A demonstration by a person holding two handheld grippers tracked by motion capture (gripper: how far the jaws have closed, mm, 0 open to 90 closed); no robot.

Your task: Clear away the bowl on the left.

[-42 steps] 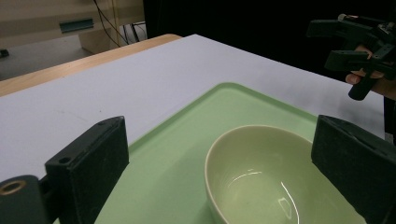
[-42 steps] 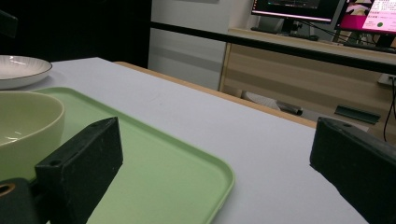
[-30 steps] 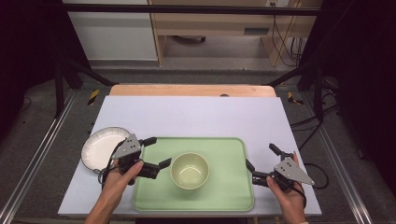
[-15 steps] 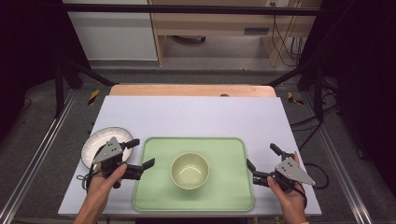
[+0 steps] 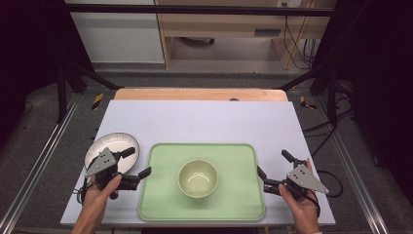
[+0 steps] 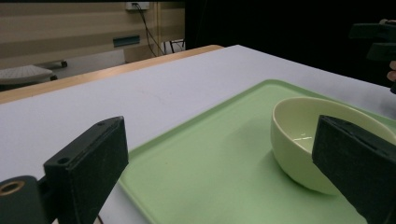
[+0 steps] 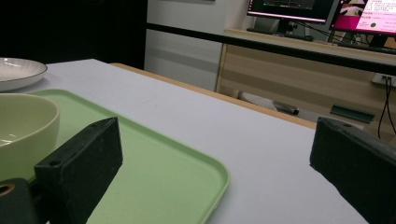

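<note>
Two grippers flank the green tray [image 5: 229, 161] in the high view, the left gripper [image 5: 137, 165] with jaws spread beside the tray's left edge and partly covering the white plate [image 5: 109, 145], the right gripper [image 5: 273, 165] spread off the right edge, and the pale bowl [image 5: 197, 178] sitting mid-tray. From the left gripper view, the far jaw hides the bowl's near side, and the dark shape at the top right is probably the other gripper. From the right gripper view, bowl and plate are cut off at the left edge.

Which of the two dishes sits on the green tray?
The pale yellow-green bowl, at the middle of the green tray. The white plate lies on the table left of it.
</note>
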